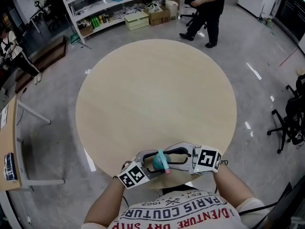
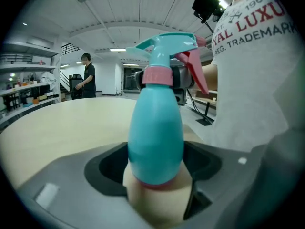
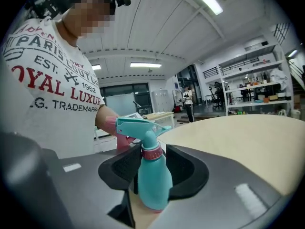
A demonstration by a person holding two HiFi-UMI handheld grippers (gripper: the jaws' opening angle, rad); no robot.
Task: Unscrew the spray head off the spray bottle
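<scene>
A teal spray bottle (image 1: 159, 161) with a pink collar and pink trigger is held over the near edge of the round table (image 1: 157, 94). My left gripper (image 1: 151, 165) is shut on the bottle's teal body (image 2: 155, 132), the jaws wide around it (image 2: 155, 163). My right gripper (image 1: 167, 158) comes in from the other side, and its black pads flank the pink collar (image 3: 152, 152) under the spray head (image 3: 140, 126), closed in on it (image 3: 152, 168). From the left gripper view, the right gripper (image 2: 177, 82) shows just behind the collar (image 2: 157, 74).
The pale wooden tabletop stretches away from me. A person (image 1: 205, 8) stands beyond its far edge, near shelves (image 1: 109, 4) and boxes. An office chair (image 1: 290, 123) stands to the right and a desk (image 1: 9, 147) to the left.
</scene>
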